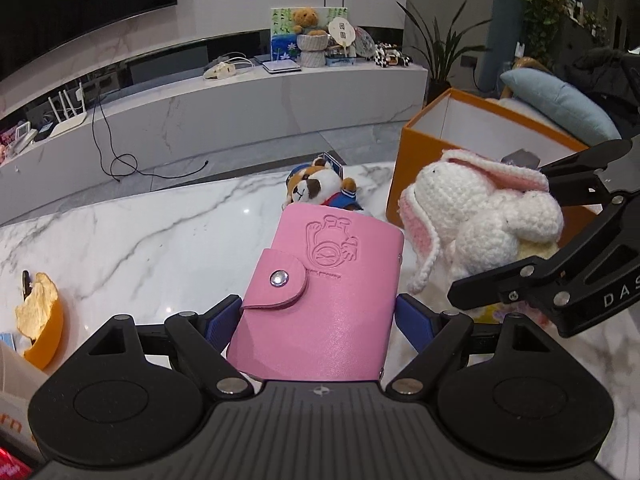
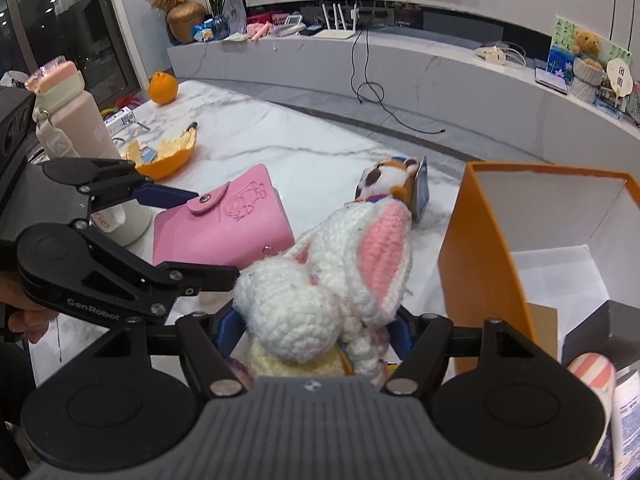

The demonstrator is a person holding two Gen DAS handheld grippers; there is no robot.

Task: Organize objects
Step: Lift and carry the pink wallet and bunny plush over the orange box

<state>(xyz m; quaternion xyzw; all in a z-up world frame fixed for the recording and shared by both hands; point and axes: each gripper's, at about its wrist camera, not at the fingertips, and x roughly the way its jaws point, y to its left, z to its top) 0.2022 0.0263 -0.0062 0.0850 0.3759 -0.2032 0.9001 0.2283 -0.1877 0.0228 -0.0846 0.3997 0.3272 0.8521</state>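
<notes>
- Clamping a pink wallet point(image 1: 316, 300), the left gripper point(image 1: 316, 320) holds it above the counter point(image 1: 140, 232); the glossy cover may slip from its jaws.
- Right gripper point(image 2: 316, 332) jaws pinch a crocheted rabbit point(image 2: 340, 280); soft yarn could sag free.
- Orange box point(image 2: 480, 264) just beside: dark item inside, otherwise unclear.

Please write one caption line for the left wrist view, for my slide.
Left gripper holds a pink wallet; right gripper holds a crocheted bunny beside the orange box.
</notes>
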